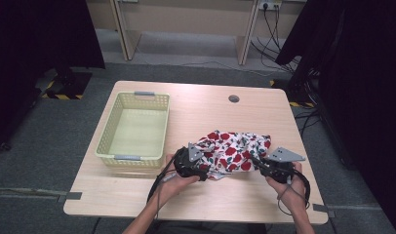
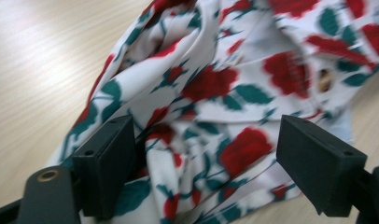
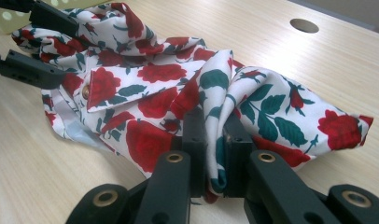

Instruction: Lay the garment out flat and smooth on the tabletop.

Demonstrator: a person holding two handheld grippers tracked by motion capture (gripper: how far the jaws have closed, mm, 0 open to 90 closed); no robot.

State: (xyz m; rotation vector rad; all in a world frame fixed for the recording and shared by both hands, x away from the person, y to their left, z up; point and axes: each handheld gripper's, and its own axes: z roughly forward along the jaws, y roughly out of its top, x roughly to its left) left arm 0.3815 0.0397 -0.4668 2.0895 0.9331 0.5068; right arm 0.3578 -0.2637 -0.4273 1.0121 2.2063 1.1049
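while right gripper (image 3: pixel 214 172) pinches garment (image 3: pixel 178 93) edge

White cloth (image 1: pixel 233 148) printed with red roses and green leaves; pale yellow basket (image 1: pixel 105 139); light wood table (image 1: pixel 254 200).

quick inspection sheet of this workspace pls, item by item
surface: light wood table, round hole near far edge
job's things: crumpled rose-print cloth on the table
clutter: empty yellow basket left of the cloth
grippers: left gripper open, cloth between its jaws; right gripper shut on a cloth fold
cables: one trails from each gripper; more on the floor at far right
surroundings: black curtains, wooden furniture legs behind
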